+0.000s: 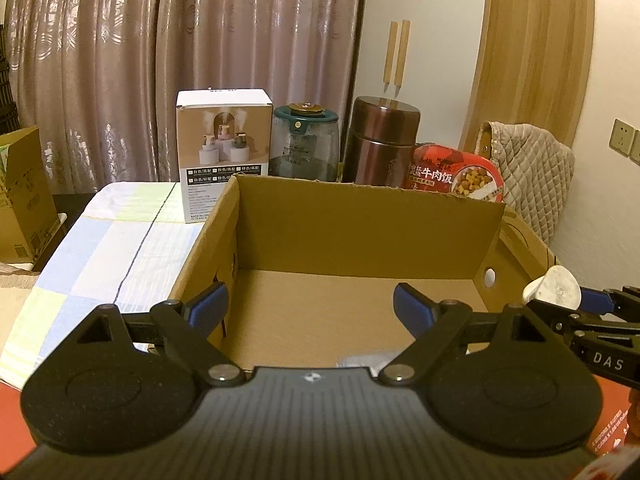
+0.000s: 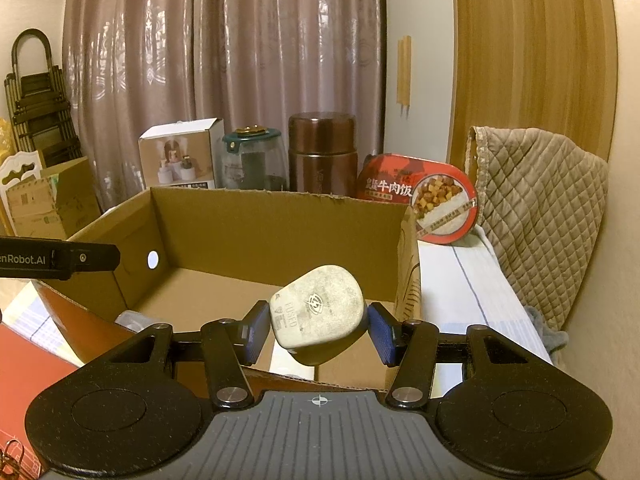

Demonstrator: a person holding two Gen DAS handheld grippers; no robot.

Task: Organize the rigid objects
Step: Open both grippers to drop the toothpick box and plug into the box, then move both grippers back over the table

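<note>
An open cardboard box [image 1: 360,216] [image 2: 256,220] stands on the table in front of both grippers. My right gripper [image 2: 318,330] is shut on a dirty white fused plug [image 2: 318,312] and holds it over the box's near right part. The plug also shows in the left wrist view [image 1: 554,288] at the box's right wall, with the right gripper [image 1: 576,300] behind it. My left gripper [image 1: 310,306] is open and empty over the box's near edge. Its arm shows in the right wrist view [image 2: 60,259].
Behind the box stand a white humidifier carton [image 1: 222,152], a glass jar with a green lid [image 1: 304,142], a brown metal flask [image 1: 380,140] and a red beef rice bowl [image 1: 456,178]. A quilted cover [image 2: 540,200] is at the right. A checked cloth [image 1: 112,240] covers the table.
</note>
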